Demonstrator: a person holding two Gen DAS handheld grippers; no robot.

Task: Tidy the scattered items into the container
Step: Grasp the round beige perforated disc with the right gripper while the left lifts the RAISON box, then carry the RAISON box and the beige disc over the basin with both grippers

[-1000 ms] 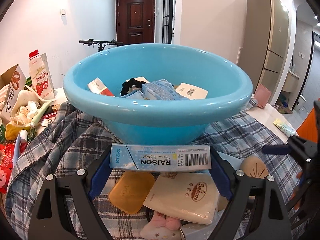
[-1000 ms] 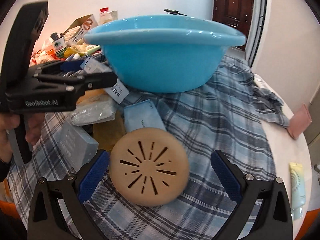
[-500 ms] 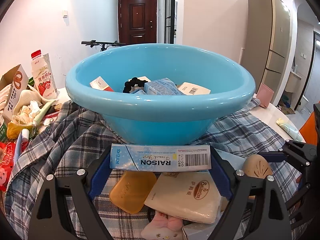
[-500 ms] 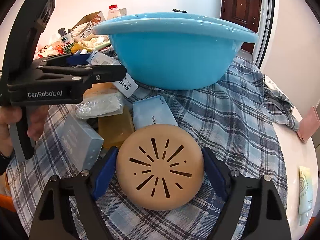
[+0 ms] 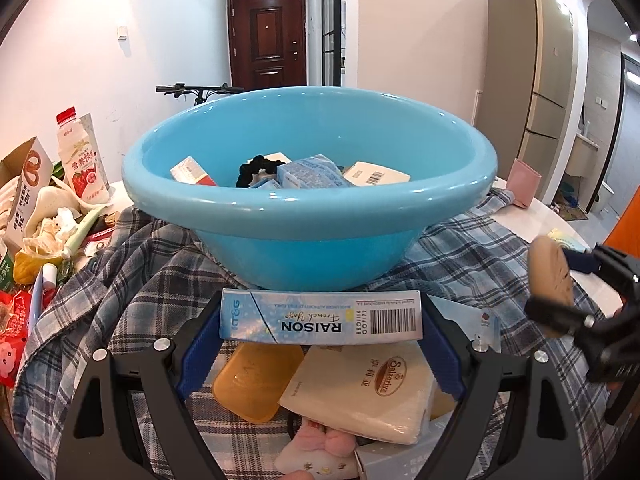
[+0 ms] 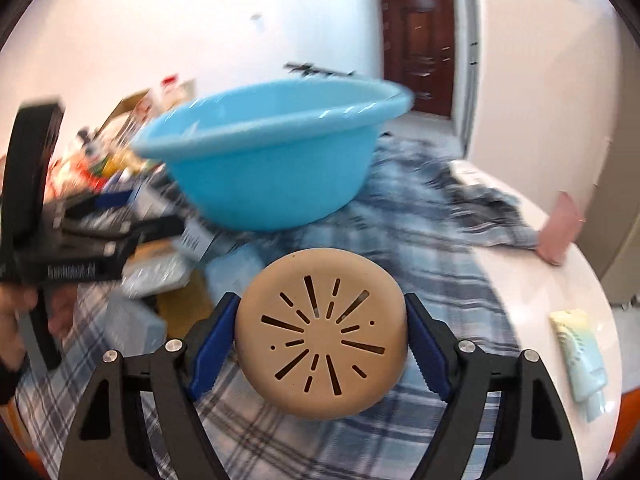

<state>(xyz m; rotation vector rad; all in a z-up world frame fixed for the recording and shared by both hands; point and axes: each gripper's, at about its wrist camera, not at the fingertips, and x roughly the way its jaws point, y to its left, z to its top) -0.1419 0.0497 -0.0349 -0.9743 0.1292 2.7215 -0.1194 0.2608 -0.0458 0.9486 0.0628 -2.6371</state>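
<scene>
A big light-blue basin (image 5: 312, 204) stands on the plaid cloth with several small boxes and a black hair tie inside. Just in front of it, my left gripper (image 5: 320, 334) is shut on a pale blue RAISON box (image 5: 304, 316), held crosswise. The round tan slotted disc (image 6: 320, 332) sits between the blue pads of my right gripper (image 6: 320, 326); its jaws are closing and press on the disc's edges. The disc is lifted off the cloth, to the right of the basin (image 6: 260, 128). In the left wrist view the disc (image 5: 550, 276) shows edge-on at the right.
Under the left gripper lie an orange bar (image 5: 256, 376), a beige packet (image 5: 360, 392) and a pink plush (image 5: 320, 452). Boxes and a milk bottle (image 5: 82, 160) crowd the left side. A pink cup (image 5: 524, 182) and a pale tube (image 6: 580, 356) rest on the white table.
My right gripper closed from wide open onto the tan disc, then lifted and rolled it up off the cloth. The left gripper has kept still with the box.
</scene>
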